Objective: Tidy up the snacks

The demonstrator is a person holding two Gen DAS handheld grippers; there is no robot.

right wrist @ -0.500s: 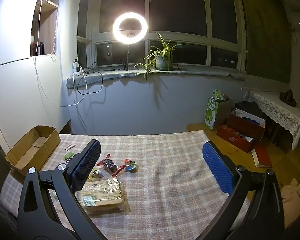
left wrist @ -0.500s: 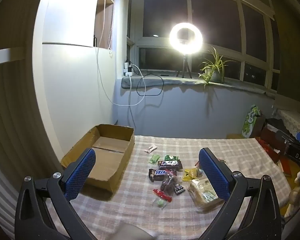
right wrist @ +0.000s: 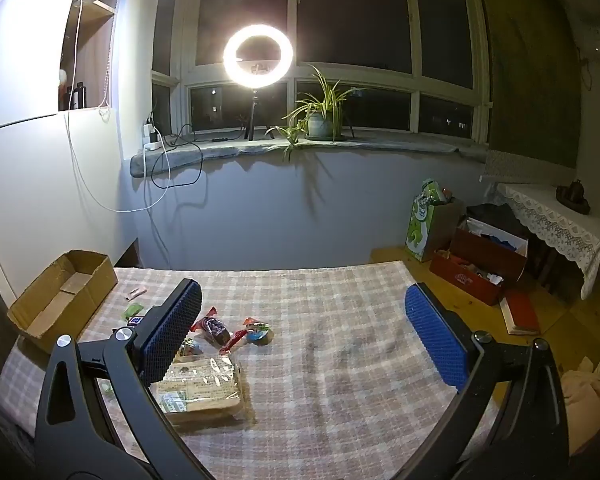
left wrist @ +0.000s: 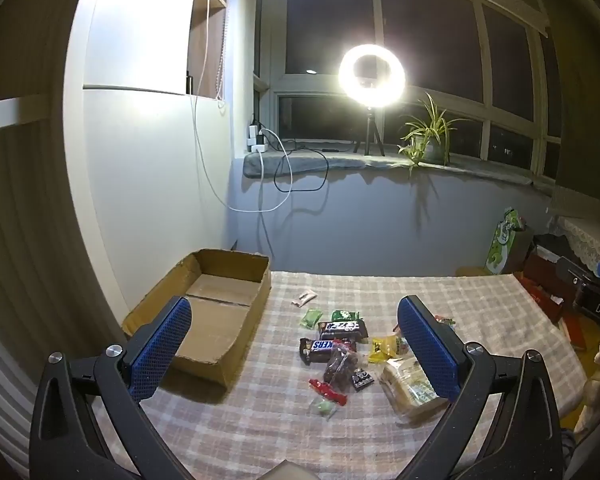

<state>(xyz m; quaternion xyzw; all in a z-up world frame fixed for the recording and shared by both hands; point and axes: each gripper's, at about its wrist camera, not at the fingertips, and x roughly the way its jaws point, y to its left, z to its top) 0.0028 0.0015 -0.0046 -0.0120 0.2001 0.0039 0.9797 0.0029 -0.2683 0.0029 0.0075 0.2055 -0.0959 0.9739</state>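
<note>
both claws gape wide and empty, left claw (left wrist: 296, 344) hovering over the snack pile (left wrist: 340, 352). the pile lies just right of the cardboard box (left wrist: 220, 308); right claw (right wrist: 304, 332) hangs further from the box, so left looks nearer.

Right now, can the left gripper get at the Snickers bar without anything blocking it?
Probably yes. The left gripper is open and empty above the cloth, and the Snickers bar lies ahead between its fingers, top uncovered. A dark candy bag crowds its right end.
</note>
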